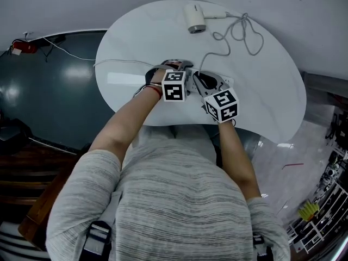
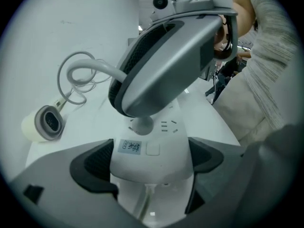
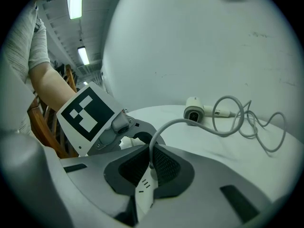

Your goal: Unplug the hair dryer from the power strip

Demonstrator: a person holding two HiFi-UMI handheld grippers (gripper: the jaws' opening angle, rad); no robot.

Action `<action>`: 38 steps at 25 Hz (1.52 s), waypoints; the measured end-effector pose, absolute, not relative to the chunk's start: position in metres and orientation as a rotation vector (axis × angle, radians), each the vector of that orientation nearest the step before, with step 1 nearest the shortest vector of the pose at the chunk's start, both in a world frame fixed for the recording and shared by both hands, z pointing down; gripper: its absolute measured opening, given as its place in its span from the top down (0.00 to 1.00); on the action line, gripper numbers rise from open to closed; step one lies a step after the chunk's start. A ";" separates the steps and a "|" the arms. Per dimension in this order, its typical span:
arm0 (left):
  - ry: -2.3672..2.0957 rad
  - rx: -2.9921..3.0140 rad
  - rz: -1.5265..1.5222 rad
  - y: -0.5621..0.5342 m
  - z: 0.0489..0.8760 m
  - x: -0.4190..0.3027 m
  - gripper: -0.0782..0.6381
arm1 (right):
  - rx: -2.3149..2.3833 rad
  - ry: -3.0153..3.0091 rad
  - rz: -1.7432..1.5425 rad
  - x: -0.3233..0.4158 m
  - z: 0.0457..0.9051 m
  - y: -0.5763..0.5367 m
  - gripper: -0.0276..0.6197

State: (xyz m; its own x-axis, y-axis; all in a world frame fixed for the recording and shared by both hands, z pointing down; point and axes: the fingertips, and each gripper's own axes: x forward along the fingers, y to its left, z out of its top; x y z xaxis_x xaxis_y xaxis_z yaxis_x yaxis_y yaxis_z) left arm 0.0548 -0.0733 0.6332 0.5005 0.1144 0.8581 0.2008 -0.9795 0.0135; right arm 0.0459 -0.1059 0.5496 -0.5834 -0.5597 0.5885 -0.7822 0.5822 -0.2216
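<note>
The white power strip (image 2: 159,148) lies on the round white table (image 1: 130,42), and my left gripper (image 2: 149,161) is shut on its end, a dark pad pressed against each side. My right gripper (image 3: 149,169) reaches in from above and is shut on the hair dryer's white plug (image 3: 144,190), which sits in the strip as a grey-white stub (image 2: 141,125). The grey cord (image 3: 228,115) rises from between the right pads and loops away to the white hair dryer (image 1: 194,18), which lies at the table's far side. In the head view both grippers meet at mid-table, left (image 1: 176,67) beside right (image 1: 204,81).
The cord's loose loops (image 1: 242,34) lie right of the hair dryer. A thin white cable (image 1: 122,62) runs left off the table toward a red device (image 1: 24,46) on the dark floor. A shelf with small items (image 1: 321,222) stands at the lower right.
</note>
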 end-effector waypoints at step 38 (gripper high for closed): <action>-0.294 -2.635 -1.365 -0.063 0.623 0.082 0.24 | 1.073 -2.300 0.666 0.051 0.551 -0.101 0.90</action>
